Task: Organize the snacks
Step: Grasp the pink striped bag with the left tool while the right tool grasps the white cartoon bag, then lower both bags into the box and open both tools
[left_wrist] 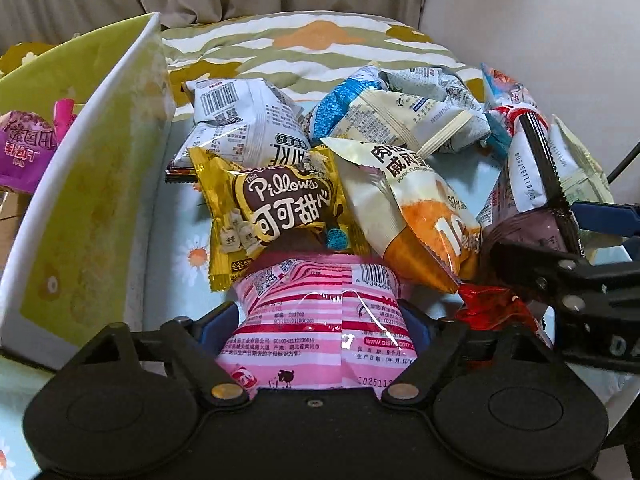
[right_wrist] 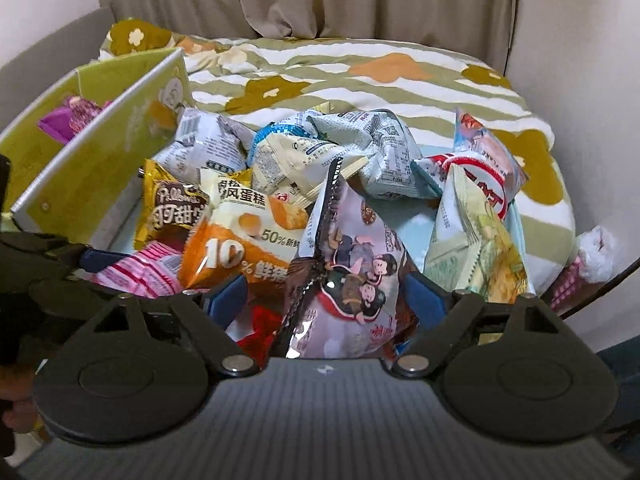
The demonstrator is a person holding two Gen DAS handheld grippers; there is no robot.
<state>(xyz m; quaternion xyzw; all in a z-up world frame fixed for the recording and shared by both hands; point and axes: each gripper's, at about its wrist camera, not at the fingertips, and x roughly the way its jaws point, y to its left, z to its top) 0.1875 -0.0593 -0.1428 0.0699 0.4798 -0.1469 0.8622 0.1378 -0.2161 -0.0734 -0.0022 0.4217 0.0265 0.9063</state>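
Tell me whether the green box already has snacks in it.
Yes: a purple snack packet lies inside the green box; the rest sit outside.

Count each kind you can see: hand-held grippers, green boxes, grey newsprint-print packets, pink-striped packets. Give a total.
Hand-held grippers: 2 (left hand-held gripper, right hand-held gripper)
Green boxes: 1
Grey newsprint-print packets: 2
Pink-striped packets: 1
Total: 6

We get soft, even indoor light, small glare spots on the glossy pink striped snack wrapper (left_wrist: 320, 320), heavy fisheye bending, dark vignetted corners, slightly soft detail.
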